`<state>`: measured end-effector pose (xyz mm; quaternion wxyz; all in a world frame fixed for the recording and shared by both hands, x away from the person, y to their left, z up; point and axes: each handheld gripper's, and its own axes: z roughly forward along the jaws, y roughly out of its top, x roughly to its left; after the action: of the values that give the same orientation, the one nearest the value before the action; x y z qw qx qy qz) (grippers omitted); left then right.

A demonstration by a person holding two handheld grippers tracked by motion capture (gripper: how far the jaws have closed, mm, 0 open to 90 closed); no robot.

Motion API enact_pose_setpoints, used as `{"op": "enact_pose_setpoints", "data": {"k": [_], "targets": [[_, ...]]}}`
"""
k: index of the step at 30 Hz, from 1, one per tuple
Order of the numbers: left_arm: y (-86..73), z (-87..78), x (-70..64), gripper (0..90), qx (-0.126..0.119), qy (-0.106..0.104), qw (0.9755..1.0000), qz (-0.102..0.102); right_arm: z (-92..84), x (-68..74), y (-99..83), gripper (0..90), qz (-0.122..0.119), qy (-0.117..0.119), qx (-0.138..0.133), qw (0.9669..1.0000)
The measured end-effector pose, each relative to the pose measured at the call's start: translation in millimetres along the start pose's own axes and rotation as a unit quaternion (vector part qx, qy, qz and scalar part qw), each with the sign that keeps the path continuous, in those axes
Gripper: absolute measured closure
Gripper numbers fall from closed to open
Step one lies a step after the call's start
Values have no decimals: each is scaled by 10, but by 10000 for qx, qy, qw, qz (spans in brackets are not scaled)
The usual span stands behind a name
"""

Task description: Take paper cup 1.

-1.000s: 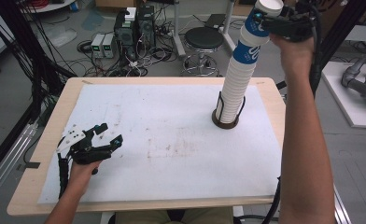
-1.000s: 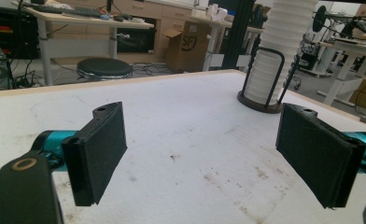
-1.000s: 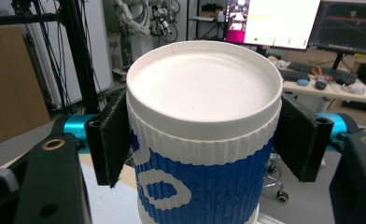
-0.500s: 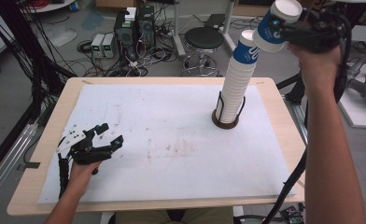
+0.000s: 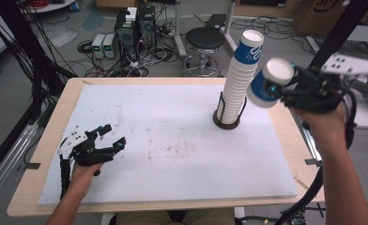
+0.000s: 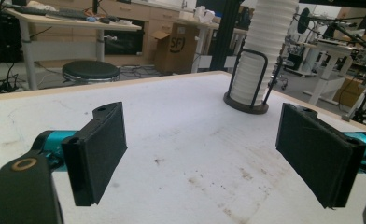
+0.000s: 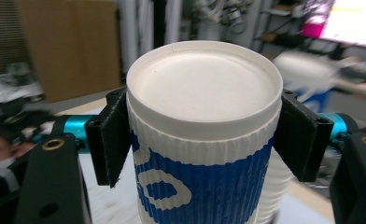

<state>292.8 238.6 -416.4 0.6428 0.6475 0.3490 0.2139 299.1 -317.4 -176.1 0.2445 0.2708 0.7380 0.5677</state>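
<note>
Nearest the person, the left gripper (image 5: 108, 140) rests low over the white foam sheet (image 5: 172, 140) that covers the pale wooden table (image 5: 41, 154), near its front left corner; its black jaws stand wide apart with nothing between them, and the left gripper view looks between them across the stained sheet. Farther in and off the table's right edge, the right gripper (image 5: 285, 90) is raised in the air, clenched on a blue and white ribbed paper cup (image 5: 269, 80). The right gripper view shows the cup (image 7: 204, 154) upside down, its flat white base towards the camera, a jaw pressed against each side. Just left of it, a tall stack of white ribbed paper cups (image 5: 238, 79) stands in a dark wire holder (image 5: 227, 118) on the sheet, topped by another blue-banded cup (image 5: 248, 49). Beyond the table stands a round black stool (image 5: 205, 40).
</note>
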Motion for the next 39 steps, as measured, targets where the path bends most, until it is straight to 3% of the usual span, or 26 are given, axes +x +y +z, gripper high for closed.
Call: {"op": "enact_pose_setpoints", "data": {"k": [1, 6, 7, 13, 24, 39], "targets": [[2, 1, -9, 161, -20, -5, 10000, 20, 0, 0, 0, 277, 0, 0, 0, 10000], [-1, 14, -30, 160, 30, -51, 10000, 54, 230, 189, -585, 277, 73, 455, 124, 9989], [-3, 20, -36, 160, 29, -64, 10000, 58, 230, 189, -585, 277, 73, 455, 124, 9989], [5, 29, -68, 157, 20, -117, 9999, 115, 550, 316, -1059, 277, 134, 539, 395, 9977], [-4, 43, -99, 157, 40, -210, 9996, 173, 821, 420, -1373, 277, 183, 645, 366, 9971], [0, 45, -133, 156, 37, -342, 9991, 260, 887, 506, -1415, 277, 73, 672, 404, 9969]]}}
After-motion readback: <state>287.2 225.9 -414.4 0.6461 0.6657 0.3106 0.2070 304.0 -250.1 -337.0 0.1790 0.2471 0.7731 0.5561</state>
